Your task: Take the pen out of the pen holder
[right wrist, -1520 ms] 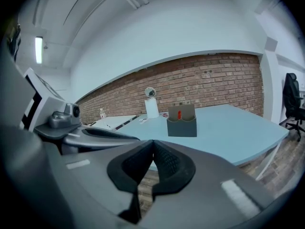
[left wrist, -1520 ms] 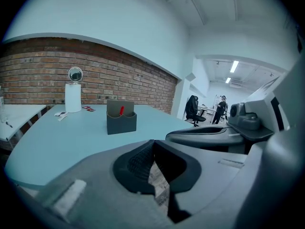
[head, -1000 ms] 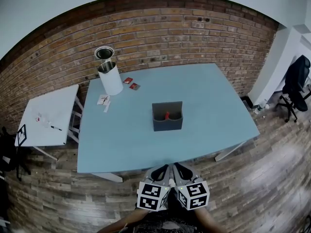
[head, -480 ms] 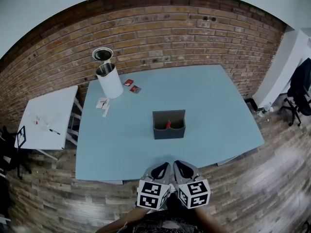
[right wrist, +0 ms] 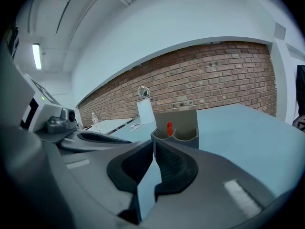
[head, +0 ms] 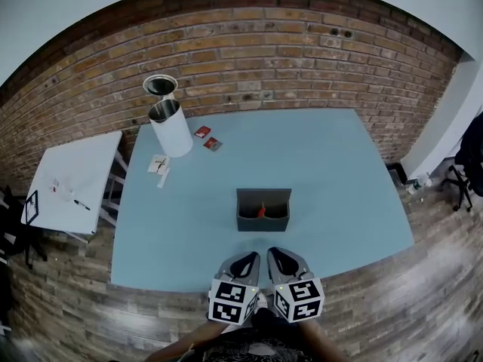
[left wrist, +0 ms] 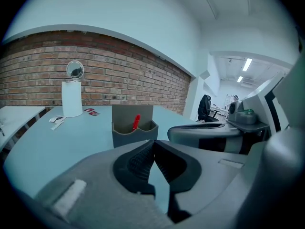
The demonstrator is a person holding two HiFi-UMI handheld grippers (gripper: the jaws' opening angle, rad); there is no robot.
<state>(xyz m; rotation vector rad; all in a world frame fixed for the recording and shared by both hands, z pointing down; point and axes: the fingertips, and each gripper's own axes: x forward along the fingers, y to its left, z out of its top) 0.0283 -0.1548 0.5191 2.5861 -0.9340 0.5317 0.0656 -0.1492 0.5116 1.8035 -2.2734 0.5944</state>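
A dark grey pen holder (head: 263, 210) stands near the middle of the light blue table (head: 339, 179), with a red pen (head: 261, 211) upright in it. Both grippers hang side by side over the table's near edge, a short way in front of the holder. My left gripper (head: 253, 257) is shut with nothing in it, and so is my right gripper (head: 274, 254). The left gripper view shows the holder (left wrist: 132, 132) and pen (left wrist: 137, 121) ahead of the left gripper (left wrist: 153, 142). The right gripper view shows the holder (right wrist: 175, 133) and pen (right wrist: 169, 128) just beyond the right gripper (right wrist: 154, 141).
A white cylinder (head: 170, 127) with a round mirror (head: 161, 84) behind it stands at the table's far left. Beside it lie two small red cards (head: 207, 137) and some white slips (head: 158, 164). A white side table (head: 72, 179) stands to the left, and a brick wall (head: 287, 59) runs behind.
The view has moved closer to the table. Both grippers now reach over its near edge, and the pen holder lies nearer to them. Both stay shut.
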